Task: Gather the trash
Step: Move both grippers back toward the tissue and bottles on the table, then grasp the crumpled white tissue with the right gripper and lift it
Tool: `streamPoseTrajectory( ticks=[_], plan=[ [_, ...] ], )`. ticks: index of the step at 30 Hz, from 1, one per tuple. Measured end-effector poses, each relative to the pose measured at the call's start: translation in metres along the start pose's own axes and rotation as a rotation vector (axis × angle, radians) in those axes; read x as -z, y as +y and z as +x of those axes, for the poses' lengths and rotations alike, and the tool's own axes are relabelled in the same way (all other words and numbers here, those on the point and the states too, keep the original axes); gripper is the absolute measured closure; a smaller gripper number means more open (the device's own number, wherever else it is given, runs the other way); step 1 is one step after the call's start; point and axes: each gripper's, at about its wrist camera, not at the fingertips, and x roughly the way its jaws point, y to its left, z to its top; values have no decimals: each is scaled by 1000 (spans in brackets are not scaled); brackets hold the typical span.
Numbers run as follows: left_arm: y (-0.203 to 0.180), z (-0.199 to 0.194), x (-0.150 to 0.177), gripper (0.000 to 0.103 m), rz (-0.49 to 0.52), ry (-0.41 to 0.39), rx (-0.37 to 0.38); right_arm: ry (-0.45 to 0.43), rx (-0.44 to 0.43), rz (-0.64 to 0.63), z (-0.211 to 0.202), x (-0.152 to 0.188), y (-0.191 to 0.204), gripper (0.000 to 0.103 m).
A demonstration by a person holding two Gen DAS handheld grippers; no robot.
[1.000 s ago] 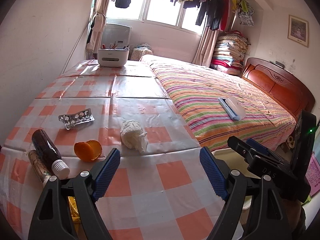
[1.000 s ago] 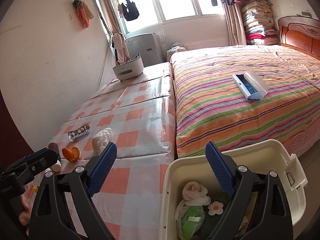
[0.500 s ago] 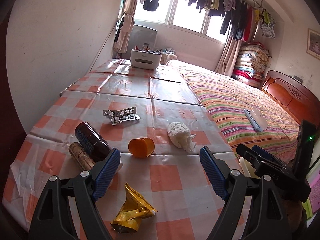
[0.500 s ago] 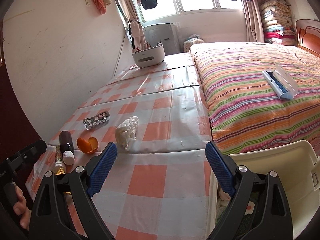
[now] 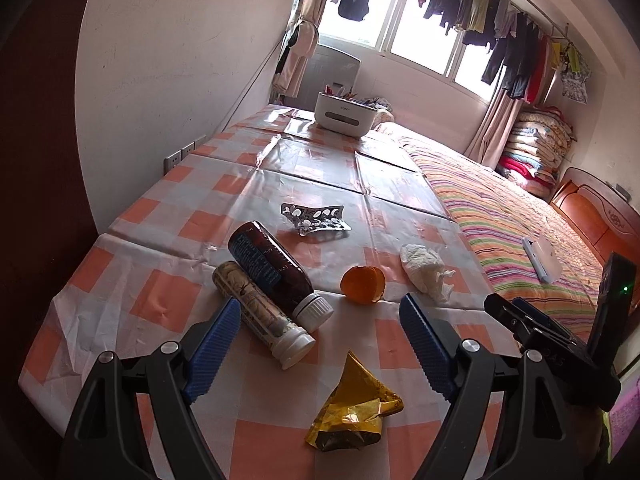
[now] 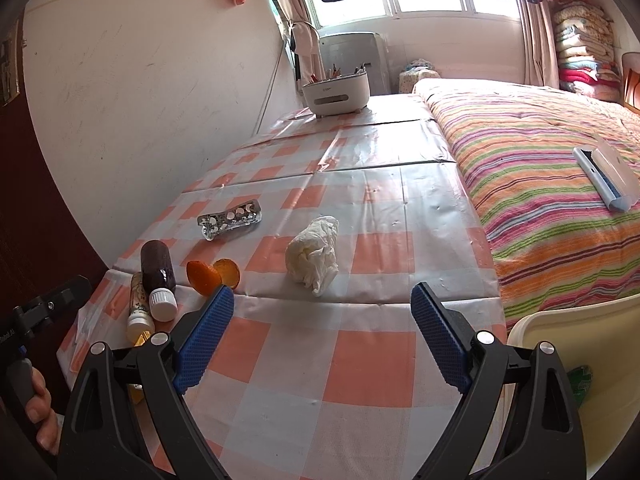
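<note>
Checked table (image 5: 168,296) (orange-and-white cloth) bears bottles (image 5: 272,264), peel (image 5: 363,284), tissue (image 5: 424,266), wrapper (image 5: 356,408).

Both wrist views angled down over checked table (image 5: 168,300) toward window (near end shared); right view further right

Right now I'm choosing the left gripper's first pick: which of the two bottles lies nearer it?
The slim pale-labelled bottle, lying beside the left gripper's left finger; the dark brown bottle lies just behind it.

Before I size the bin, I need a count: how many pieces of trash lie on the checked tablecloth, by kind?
Bottles: 2
Blister pack: 1
Orange peel: 1
Crumpled tissue: 1
Yellow wrapper: 1
Total: 6
</note>
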Motion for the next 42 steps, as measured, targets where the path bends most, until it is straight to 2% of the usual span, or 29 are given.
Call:
streamPoseTrajectory(
  ticks=[11, 17, 26, 32, 42],
  plan=[
    [26, -1, 5, 24, -40, 28, -26, 41, -4, -33, 22, 0, 21, 14],
    [39, 8, 6, 24, -84, 60, -21, 74, 17, -57, 46, -12, 28, 14],
    [42, 22, 0, 24, -98, 92, -31, 175, 54, -86, 91, -31, 25, 14],
    [43, 35, -6, 24, -109, 114, -48, 207, 82, -91, 110, -40, 19, 14],
    [38, 58, -16, 24, -98, 149, -75, 296, 82, -138, 139, -46, 22, 14]
  ],
)
